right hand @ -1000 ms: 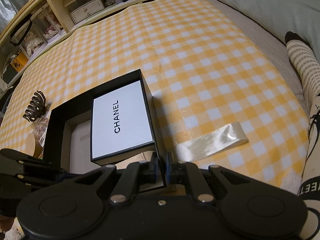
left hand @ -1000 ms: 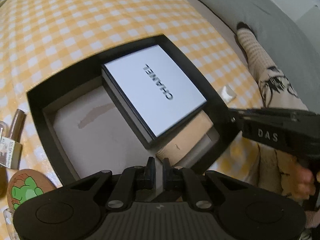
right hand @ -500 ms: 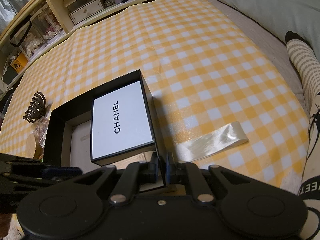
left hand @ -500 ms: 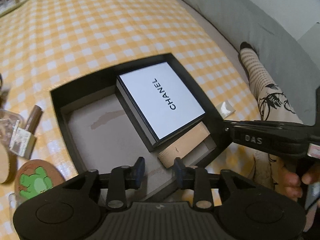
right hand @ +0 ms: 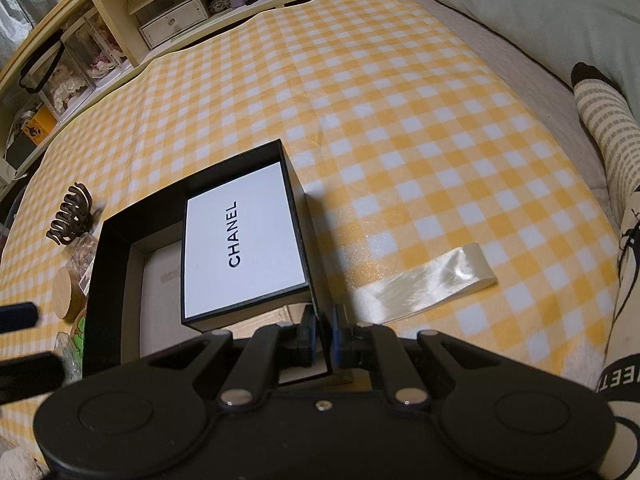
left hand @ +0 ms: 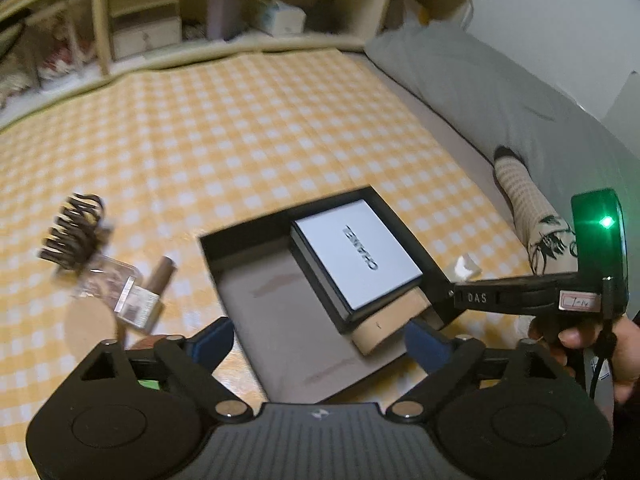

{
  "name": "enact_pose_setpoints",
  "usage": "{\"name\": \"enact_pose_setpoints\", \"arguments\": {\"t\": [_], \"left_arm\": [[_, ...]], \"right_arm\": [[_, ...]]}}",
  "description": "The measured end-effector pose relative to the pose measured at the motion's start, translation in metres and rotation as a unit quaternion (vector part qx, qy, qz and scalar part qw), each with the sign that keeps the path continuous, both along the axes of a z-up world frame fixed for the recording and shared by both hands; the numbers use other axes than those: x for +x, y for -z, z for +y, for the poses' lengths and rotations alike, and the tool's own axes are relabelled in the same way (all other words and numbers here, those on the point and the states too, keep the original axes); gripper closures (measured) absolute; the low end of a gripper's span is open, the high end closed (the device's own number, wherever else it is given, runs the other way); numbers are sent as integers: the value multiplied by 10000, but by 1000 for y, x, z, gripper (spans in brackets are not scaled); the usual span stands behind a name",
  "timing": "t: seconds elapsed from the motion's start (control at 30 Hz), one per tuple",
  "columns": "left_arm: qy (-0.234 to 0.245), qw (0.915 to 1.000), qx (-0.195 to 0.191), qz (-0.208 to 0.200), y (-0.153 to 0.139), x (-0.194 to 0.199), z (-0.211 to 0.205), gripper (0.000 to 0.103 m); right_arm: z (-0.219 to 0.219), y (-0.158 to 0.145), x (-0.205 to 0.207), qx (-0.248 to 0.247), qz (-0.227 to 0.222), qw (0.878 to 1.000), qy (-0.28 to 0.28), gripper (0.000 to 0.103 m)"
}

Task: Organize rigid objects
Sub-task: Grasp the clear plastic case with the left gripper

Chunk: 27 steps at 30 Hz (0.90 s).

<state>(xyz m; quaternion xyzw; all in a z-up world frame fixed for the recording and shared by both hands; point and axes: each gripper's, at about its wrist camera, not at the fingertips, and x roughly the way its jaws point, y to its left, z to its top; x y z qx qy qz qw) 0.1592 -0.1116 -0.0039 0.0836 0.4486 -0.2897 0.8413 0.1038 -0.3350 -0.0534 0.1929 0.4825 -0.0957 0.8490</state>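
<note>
A large black open box point(left hand: 240, 256) point(right hand: 110, 280) lies on the yellow checked cloth. Inside it a white Chanel box point(left hand: 356, 252) point(right hand: 240, 236) rests on a tan cardboard piece point(left hand: 390, 322). My left gripper point(left hand: 318, 340) is open and empty, raised above the box's near edge. My right gripper point(right hand: 323, 330) is shut on the black box's right wall, near its front corner; it also shows in the left wrist view point(left hand: 520, 298). Left of the box lie a brown hair claw point(left hand: 74, 228) point(right hand: 68, 220), a small bottle point(left hand: 150, 296), a clear jar point(left hand: 108, 280) and a round wooden lid point(right hand: 66, 290).
A shiny white ribbon strip point(right hand: 424, 282) lies on the cloth right of the box. A person's striped sock and leg point(right hand: 608, 136) lie along the right. Shelves with boxes point(right hand: 172, 20) run along the far edge. A grey pillow point(left hand: 480, 92) lies at the far right.
My left gripper has opened wide, lifted and drawn back from the black box, so more of the cloth and the shelves show. My right gripper has stayed shut on the box wall.
</note>
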Motion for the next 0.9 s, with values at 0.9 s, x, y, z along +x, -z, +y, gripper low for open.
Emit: {"name": "enact_pose_setpoints", "arguments": {"t": [0.9], "left_arm": [[-1914, 9791, 663, -162, 45, 41, 131, 0]], "right_arm": [[4, 1, 6, -336, -58, 9993, -141, 96]]}}
